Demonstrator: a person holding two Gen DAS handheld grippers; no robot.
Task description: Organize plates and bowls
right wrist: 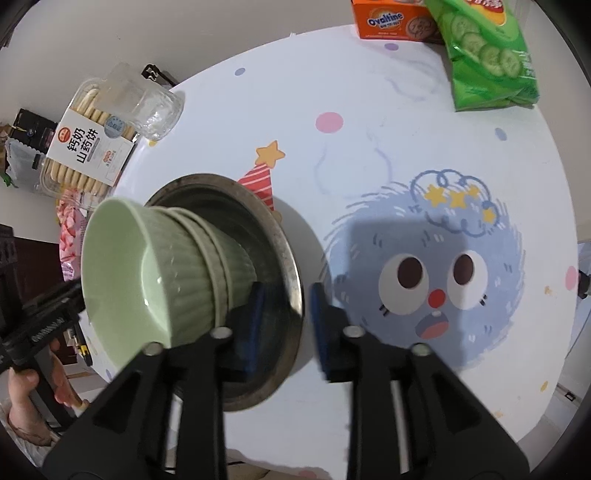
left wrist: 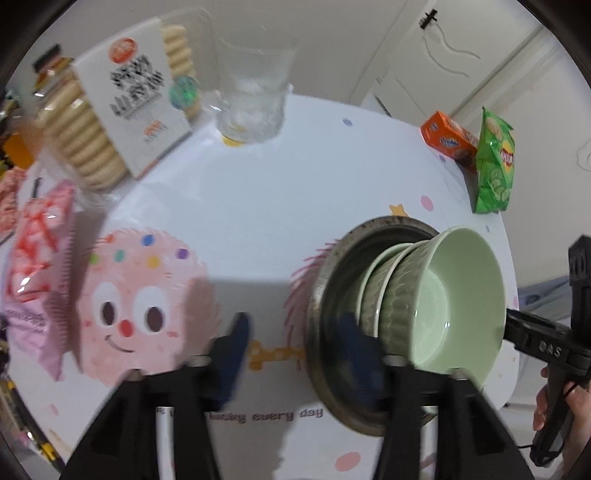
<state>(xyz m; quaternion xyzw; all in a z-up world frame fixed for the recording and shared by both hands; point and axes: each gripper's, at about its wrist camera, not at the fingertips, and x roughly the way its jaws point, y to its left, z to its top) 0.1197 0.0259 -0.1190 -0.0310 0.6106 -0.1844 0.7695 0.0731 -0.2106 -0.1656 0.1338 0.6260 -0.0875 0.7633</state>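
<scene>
On the surface (right wrist: pixel 369 110), the metal plate (right wrist: pixel 284 258) carries the stacked green bowls (right wrist: pixel 177 280). Both the left claw (left wrist: pixel 295 354) and right claw (right wrist: pixel 284 317) are spread, straddling its rim. An uneven pinch could tip the stack off.

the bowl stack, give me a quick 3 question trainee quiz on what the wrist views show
1. True or false: the green bowls sit nested inside the metal plate.
2. Which snack lies nearest the orange Ovaltine box: A) pink packet, B) green chip bag, C) biscuit tray?
3. Fill in: the right tool has one finger on each side of the metal plate's ____.

Key: 1 true; 2 B; 3 rim
</scene>
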